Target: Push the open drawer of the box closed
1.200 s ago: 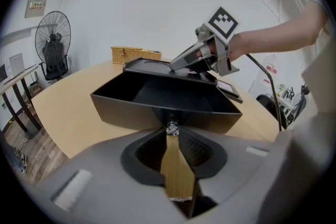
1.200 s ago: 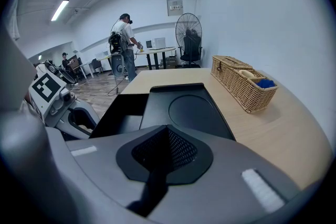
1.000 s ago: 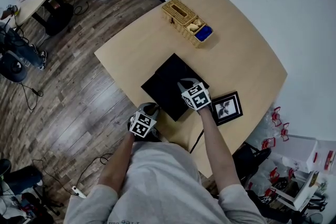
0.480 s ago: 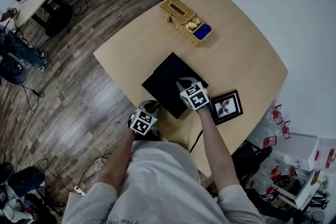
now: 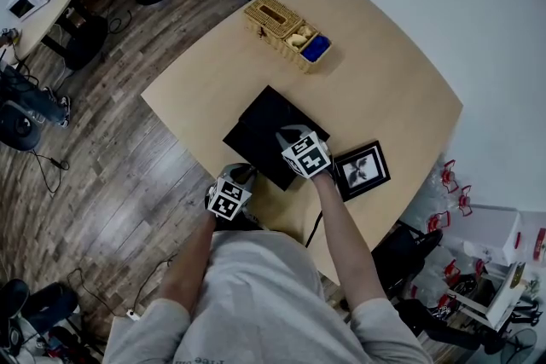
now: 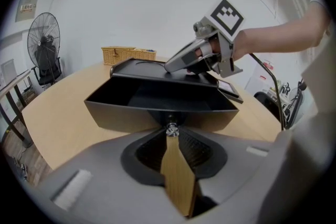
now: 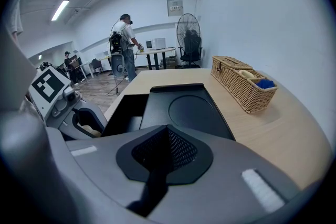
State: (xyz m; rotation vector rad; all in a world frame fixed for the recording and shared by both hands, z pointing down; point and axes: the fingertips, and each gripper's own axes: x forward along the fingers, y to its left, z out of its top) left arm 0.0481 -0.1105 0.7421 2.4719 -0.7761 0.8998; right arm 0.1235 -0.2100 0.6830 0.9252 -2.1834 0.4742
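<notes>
A flat black box [image 5: 260, 128] lies near the table's front edge. Its drawer [image 6: 152, 113] stands pulled out toward me, and the inside looks empty. My left gripper [image 6: 169, 135] is shut, with its tips against the drawer's front next to a small metal knob [image 6: 169, 127]. In the head view the left gripper [image 5: 241, 178] sits at the box's near side. My right gripper [image 5: 287, 136] is shut and rests on the box's lid [image 7: 184, 105], which has a round recess.
A wicker basket [image 5: 284, 31] with a blue item stands at the table's [image 5: 384, 89] far side. A framed picture [image 5: 362, 170] lies right of the box. A cable hangs off the table's near edge. Beyond the table are a fan [image 7: 189, 34], other desks and people.
The head view has shifted slightly. Both grippers keep about the same places at the box, and the drawer still stands open.
</notes>
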